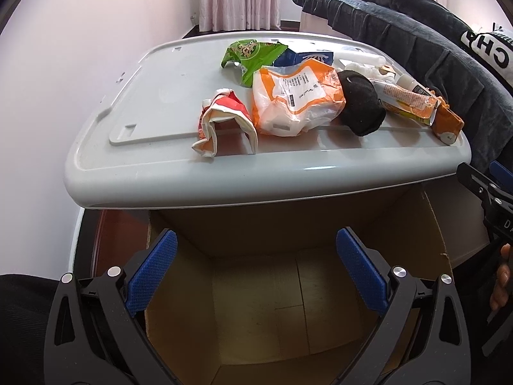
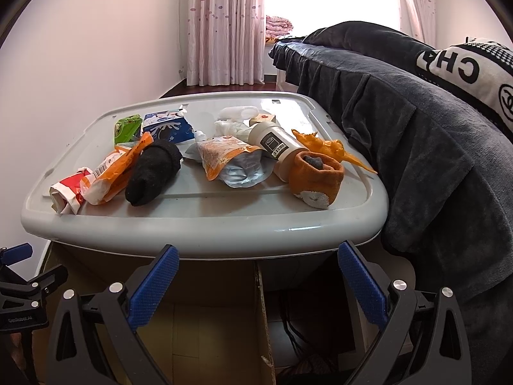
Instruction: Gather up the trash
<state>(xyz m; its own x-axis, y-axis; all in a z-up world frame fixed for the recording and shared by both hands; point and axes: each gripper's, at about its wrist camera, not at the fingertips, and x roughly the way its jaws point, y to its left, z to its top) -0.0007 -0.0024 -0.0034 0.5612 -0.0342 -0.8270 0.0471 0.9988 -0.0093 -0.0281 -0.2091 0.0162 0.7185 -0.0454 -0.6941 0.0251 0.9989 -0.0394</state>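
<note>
A grey plastic lid (image 1: 160, 96) (image 2: 288, 224) serves as a table and holds trash: a red and white wrapper (image 1: 224, 118) (image 2: 65, 192), an orange and white bag (image 1: 295, 99) (image 2: 112, 170), a green packet (image 1: 250, 54) (image 2: 128, 128), a blue milk carton (image 2: 166, 128), an orange pouch (image 2: 224, 157), a paper cup (image 2: 275, 144). A black sock (image 1: 362, 106) (image 2: 154, 173) and an orange sock (image 2: 317, 176) lie among them. An open cardboard box (image 1: 256, 304) (image 2: 205, 330) stands below the lid's near edge. My left gripper (image 1: 256, 272) is open and empty over the box. My right gripper (image 2: 258, 285) is open and empty before the lid's edge.
A bed with a dark grey blanket (image 2: 416, 122) runs along the right of the lid. A black and white cushion (image 2: 474, 73) lies on it. Pink curtains (image 2: 224, 25) hang at the back. The right gripper's body shows at the left wrist view's right edge (image 1: 493, 205).
</note>
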